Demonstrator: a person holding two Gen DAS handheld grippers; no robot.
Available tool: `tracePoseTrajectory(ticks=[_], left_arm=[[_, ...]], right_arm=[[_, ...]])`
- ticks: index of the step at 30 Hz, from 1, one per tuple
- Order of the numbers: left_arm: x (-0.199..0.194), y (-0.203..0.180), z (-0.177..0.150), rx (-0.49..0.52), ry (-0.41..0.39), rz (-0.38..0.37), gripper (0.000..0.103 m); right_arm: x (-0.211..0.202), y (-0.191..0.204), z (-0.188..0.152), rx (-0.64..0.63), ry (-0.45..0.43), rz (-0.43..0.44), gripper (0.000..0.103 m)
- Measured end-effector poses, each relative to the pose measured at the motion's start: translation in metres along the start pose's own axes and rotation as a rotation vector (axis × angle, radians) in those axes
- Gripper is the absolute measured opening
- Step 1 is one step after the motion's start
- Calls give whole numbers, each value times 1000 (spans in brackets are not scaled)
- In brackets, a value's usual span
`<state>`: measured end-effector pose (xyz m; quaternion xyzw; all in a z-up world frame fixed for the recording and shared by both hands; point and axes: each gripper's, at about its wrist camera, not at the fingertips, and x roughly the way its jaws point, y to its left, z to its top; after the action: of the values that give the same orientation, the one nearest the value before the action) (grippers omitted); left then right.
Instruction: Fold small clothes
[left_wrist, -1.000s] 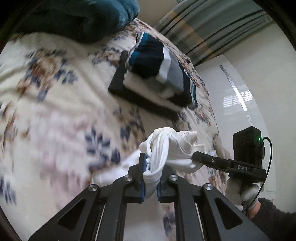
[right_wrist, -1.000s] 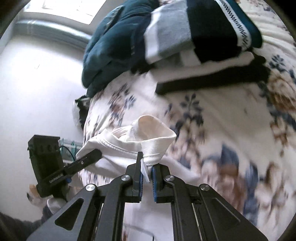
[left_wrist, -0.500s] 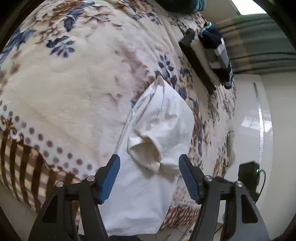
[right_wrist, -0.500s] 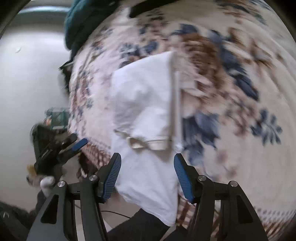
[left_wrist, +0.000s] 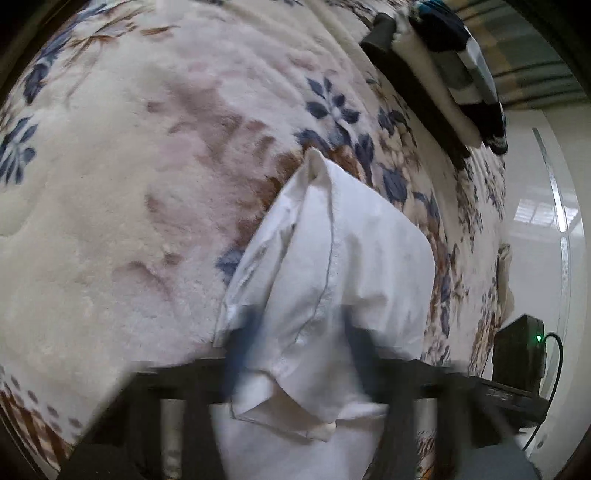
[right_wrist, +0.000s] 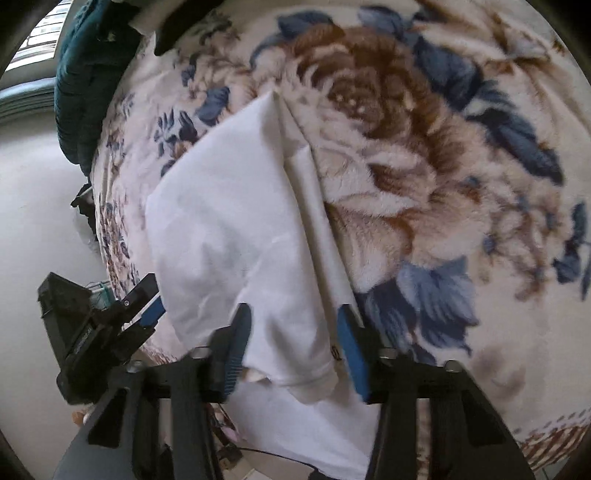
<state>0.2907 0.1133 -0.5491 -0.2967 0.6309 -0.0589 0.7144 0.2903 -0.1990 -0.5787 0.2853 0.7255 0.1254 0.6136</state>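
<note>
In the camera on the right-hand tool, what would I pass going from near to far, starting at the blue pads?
Right gripper, open around the sleeve → white shirt lying on the flowered blanket → dark teal bedding at the far left corner.

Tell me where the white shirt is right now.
The white shirt lies on the floral blanket, draping over the bed's near edge, between the fingers of the open left gripper and the open right gripper.
</note>
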Motion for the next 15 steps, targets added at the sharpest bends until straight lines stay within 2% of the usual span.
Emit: tracePoseTrajectory(ticks=[1, 4, 10, 13, 14, 15], left_arm=[[0, 1, -2, 8, 1, 13, 5], [-8, 6, -2, 9, -28, 11, 4], [-28, 22, 5, 11, -59, 42, 3], [-29, 34, 7, -47, -26, -43, 5], [-27, 39, 7, -84, -5, -92, 8], [-26, 42, 5, -113, 11, -114, 14]], right_arm=[[4, 1, 0, -6, 2, -21, 10], [1, 4, -5, -15, -33, -59, 2], [-9, 1, -10, -17, -68, -136, 2], [-10, 4, -11, -48, -56, -150, 3], [-7, 6, -10, -56, -29, -139, 3], [-6, 6, -10, -44, -7, -124, 9]])
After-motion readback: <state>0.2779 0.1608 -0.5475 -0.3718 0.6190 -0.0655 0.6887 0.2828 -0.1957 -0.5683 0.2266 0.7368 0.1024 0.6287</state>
